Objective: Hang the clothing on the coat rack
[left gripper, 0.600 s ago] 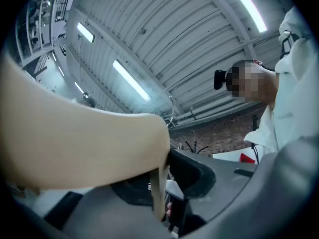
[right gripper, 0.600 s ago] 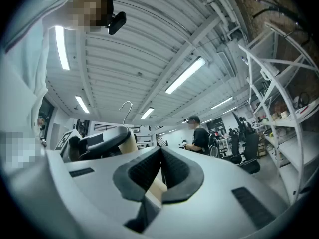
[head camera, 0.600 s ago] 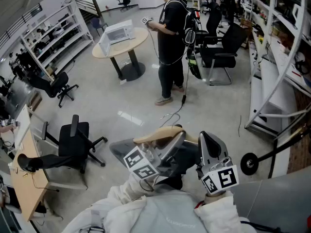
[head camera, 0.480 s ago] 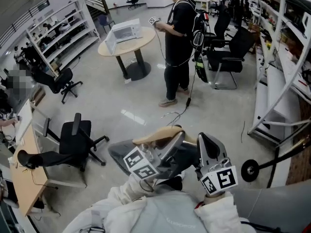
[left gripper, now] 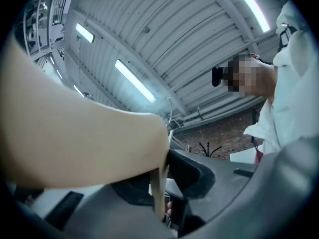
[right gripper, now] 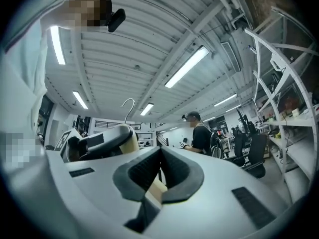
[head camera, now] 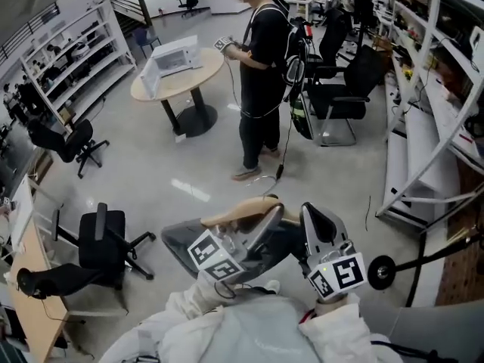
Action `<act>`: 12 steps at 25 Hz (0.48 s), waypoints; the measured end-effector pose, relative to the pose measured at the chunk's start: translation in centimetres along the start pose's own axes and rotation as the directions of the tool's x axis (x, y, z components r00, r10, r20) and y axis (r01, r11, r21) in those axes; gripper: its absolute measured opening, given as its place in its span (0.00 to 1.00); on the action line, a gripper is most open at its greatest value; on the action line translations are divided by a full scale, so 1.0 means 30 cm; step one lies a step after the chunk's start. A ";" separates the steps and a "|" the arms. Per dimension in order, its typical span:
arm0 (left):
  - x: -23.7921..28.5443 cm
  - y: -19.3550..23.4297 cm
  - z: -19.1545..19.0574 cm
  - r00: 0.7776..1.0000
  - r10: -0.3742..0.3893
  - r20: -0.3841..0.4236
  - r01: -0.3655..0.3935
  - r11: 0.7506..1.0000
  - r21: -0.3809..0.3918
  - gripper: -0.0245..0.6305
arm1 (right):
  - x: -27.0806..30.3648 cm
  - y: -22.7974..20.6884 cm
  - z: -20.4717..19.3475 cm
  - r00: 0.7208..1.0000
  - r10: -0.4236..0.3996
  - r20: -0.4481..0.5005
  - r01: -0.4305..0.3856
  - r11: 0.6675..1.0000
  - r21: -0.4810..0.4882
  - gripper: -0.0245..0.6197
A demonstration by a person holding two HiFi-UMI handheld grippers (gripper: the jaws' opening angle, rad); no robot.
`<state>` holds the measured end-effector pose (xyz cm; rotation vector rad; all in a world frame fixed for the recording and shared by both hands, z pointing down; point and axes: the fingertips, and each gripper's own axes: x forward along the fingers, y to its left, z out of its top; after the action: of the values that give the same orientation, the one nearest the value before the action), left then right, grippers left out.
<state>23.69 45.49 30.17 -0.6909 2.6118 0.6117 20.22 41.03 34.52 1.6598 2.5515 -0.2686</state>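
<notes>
1. Left gripper (left gripper: 162, 198) is clamped on the wooden hanger (head camera: 238, 212); right gripper (right gripper: 158, 180) is closed on its pale far end.
2. Hanger is held before the person, hook (right gripper: 127, 106) upward, no garment visible.
3. Hanging on the rack seemingly remains.

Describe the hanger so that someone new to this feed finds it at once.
Look bottom centre of the head view, where the left gripper and right gripper sit side by side. The hanger bridges them, gripped by both. It is the only pale wooden arc there, with a wire hook.
</notes>
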 end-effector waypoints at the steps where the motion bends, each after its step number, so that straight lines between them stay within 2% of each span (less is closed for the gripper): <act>1: 0.028 0.022 -0.008 1.000 -0.016 -0.001 0.016 1.000 -0.012 0.19 | 0.012 -0.029 0.002 1.000 -0.018 0.001 0.018 1.000 -0.006 0.07; 6: 0.178 0.075 -0.107 0.993 -0.112 -0.020 0.110 0.990 -0.092 0.19 | -0.013 -0.212 -0.017 0.989 -0.145 -0.019 0.145 0.989 -0.028 0.07; 12: 0.383 0.065 -0.259 0.970 -0.236 -0.057 0.220 0.955 -0.199 0.19 | -0.125 -0.437 0.003 0.948 -0.317 -0.025 0.316 0.947 -0.052 0.07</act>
<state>11.48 38.90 32.15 -1.0808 2.5143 0.7836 9.77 32.46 36.38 1.2412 2.8189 -0.1997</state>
